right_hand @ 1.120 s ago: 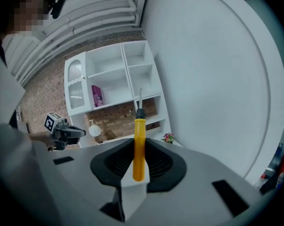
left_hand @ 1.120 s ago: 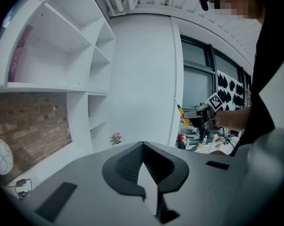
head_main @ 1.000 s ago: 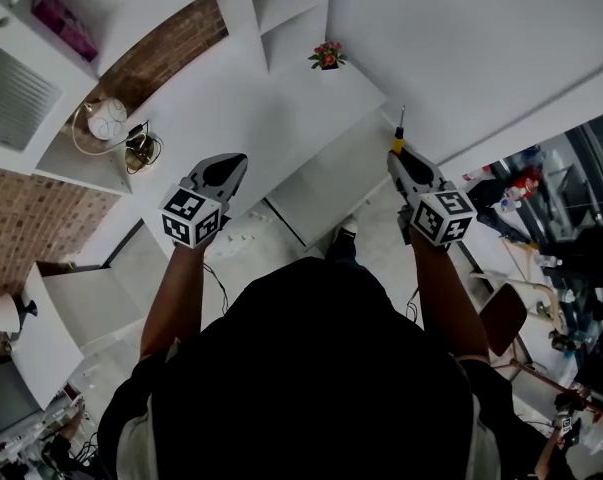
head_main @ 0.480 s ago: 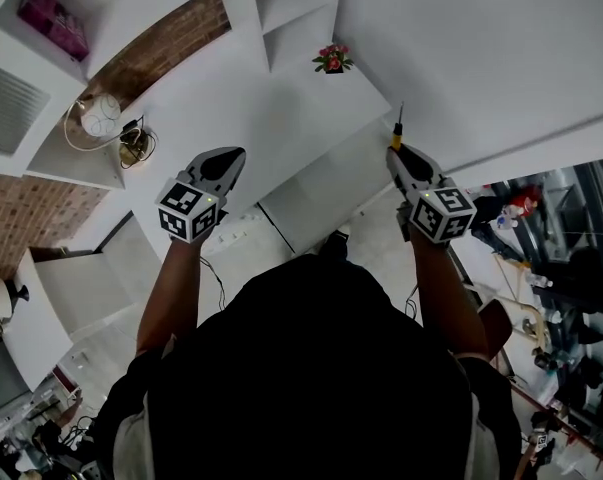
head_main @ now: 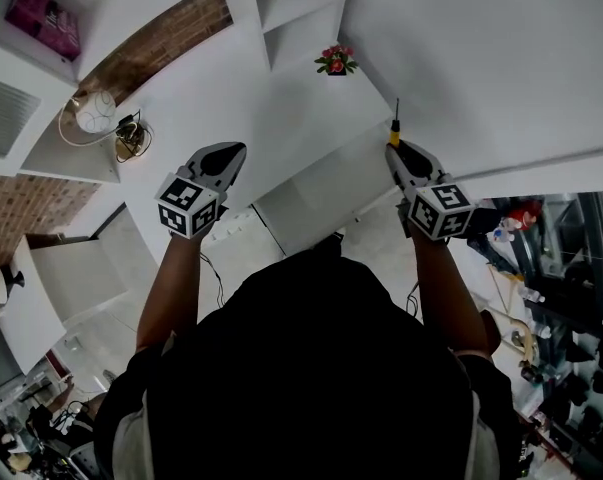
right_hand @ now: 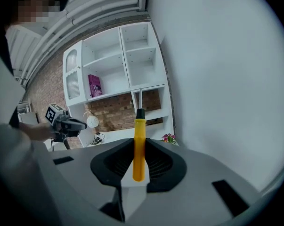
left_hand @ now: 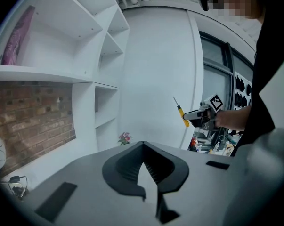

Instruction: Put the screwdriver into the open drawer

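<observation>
Both grippers have crept only slightly up the head view over the last second, and the room has slid a little with the head; the grip looks unchanged. The screwdriver is clamped by its yellow handle in the right gripper, with its shaft pointing up and away from the person. It is held in the air near the right far corner of what looks like the open drawer, a shallow white tray standing out below the front edge of the worktop. Whether it is over that corner or just beside it cannot be told. The left gripper hangs over the worktop's front, well apart from the tool, jaws together with nothing between them. A small pot of flowers stands at the back of the worktop by the wall. The carry seems to be the step in hand, with the tool lifted but not yet lowered. The next move calls for shifting it left and down, tilting it flat inside the drawer walls, then parting the jaws
</observation>
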`<control>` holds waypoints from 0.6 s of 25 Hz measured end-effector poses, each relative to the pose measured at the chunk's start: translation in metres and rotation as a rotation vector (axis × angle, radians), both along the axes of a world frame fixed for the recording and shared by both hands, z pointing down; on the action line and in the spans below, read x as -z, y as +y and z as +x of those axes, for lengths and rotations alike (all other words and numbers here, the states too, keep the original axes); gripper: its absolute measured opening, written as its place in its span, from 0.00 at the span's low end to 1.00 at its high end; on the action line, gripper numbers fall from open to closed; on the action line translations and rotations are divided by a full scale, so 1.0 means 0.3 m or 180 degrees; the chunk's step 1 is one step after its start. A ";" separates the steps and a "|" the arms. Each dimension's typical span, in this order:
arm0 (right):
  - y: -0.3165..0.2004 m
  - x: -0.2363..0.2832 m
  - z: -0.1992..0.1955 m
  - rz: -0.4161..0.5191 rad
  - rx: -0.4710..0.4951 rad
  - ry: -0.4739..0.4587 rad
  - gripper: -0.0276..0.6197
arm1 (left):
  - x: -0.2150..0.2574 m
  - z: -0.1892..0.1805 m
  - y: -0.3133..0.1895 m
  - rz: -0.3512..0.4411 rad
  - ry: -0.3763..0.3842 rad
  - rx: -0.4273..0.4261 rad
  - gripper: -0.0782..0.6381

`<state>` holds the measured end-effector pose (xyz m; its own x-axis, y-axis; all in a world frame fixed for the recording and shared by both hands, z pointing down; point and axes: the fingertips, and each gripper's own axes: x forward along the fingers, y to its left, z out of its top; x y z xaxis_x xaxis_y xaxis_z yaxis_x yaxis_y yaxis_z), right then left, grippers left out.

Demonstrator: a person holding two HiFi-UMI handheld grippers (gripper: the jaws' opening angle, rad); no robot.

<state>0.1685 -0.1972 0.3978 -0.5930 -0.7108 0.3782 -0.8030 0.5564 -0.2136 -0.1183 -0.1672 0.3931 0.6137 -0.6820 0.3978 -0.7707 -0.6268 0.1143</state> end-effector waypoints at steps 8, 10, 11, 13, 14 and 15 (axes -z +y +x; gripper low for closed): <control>-0.078 -0.039 0.018 -0.0078 0.0144 0.0059 0.17 | -0.009 0.008 -0.058 -0.0009 0.0036 0.0156 0.13; -0.090 -0.037 0.012 -0.0089 0.0190 0.0084 0.17 | -0.016 0.012 -0.061 -0.0024 0.0037 0.0182 0.13; -0.095 -0.035 0.006 -0.0097 0.0213 0.0094 0.17 | -0.020 0.011 -0.063 -0.0032 0.0038 0.0195 0.13; -0.108 -0.048 0.007 -0.0103 0.0237 0.0110 0.17 | -0.028 0.012 -0.066 -0.0045 0.0039 0.0222 0.13; -0.114 -0.056 0.012 -0.0102 0.0246 0.0115 0.17 | -0.031 0.014 -0.068 -0.0050 0.0038 0.0235 0.13; -0.120 -0.061 0.015 -0.0102 0.0258 0.0119 0.17 | -0.033 0.016 -0.069 -0.0054 0.0037 0.0249 0.13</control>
<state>0.1730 -0.2331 0.4162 -0.6332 -0.6482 0.4229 -0.7633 0.6133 -0.2030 -0.1134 -0.1878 0.4031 0.5635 -0.7213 0.4028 -0.8158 -0.5628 0.1335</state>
